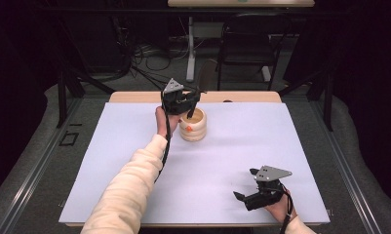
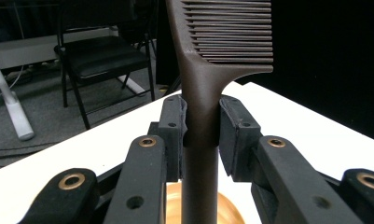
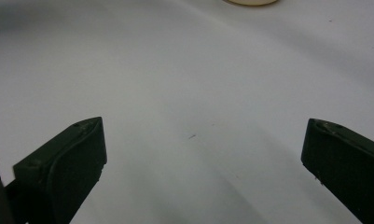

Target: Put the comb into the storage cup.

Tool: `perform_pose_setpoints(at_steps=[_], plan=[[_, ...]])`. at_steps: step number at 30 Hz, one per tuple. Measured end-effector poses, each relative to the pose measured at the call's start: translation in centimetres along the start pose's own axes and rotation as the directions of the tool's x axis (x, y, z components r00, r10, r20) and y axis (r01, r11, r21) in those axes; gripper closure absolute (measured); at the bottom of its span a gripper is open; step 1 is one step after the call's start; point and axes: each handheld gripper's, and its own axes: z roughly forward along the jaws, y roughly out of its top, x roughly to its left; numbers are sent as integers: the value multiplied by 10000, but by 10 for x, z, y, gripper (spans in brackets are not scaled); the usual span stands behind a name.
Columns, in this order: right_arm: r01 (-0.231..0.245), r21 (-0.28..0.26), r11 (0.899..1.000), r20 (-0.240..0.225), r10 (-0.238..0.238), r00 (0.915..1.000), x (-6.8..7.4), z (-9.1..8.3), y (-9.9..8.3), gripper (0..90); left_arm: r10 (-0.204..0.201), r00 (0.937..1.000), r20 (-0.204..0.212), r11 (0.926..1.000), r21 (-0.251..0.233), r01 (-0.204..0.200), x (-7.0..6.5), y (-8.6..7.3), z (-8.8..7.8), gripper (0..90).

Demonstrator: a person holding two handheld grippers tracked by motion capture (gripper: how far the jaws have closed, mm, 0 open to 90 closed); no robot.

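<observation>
My left gripper (image 1: 192, 99) is held up over a cream ribbed pot (image 1: 195, 127) at the far middle of the white table (image 1: 242, 141). It is shut on the handle of a dark brown comb (image 2: 222, 32). In the left gripper view the pads (image 2: 173, 123) press on the handle from both sides (image 2: 201, 126); the teeth are above them and the handle runs down toward the pot's golden inside (image 2: 231, 212). A small orange spot (image 1: 187, 129) shows on the pot's side. My right gripper (image 1: 245, 184) rests low near the front right, open, with only bare table between its jaws (image 3: 203, 154).
A black chair (image 1: 246, 44) and a table leg with cables (image 1: 190, 48) stand beyond the far edge. Dark curtains close both sides. The pot's base (image 3: 252, 2) lies far ahead in the right gripper view.
</observation>
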Motion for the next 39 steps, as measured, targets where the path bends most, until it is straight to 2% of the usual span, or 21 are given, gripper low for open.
perform_pose_setpoints(at_steps=[16, 39], plan=[[-4, -10, 10000, 14, 4, 10000, 0, 0, 0, 0, -66, 10000, 50, 9999, 77, 65, 2, -8, 3, 722], [7, -19, 10000, 29, -7, 10000, 0, 0, 0, 0, 330, 9993, 198, 9977, 588, -341, 3, -18, 6, 721]])
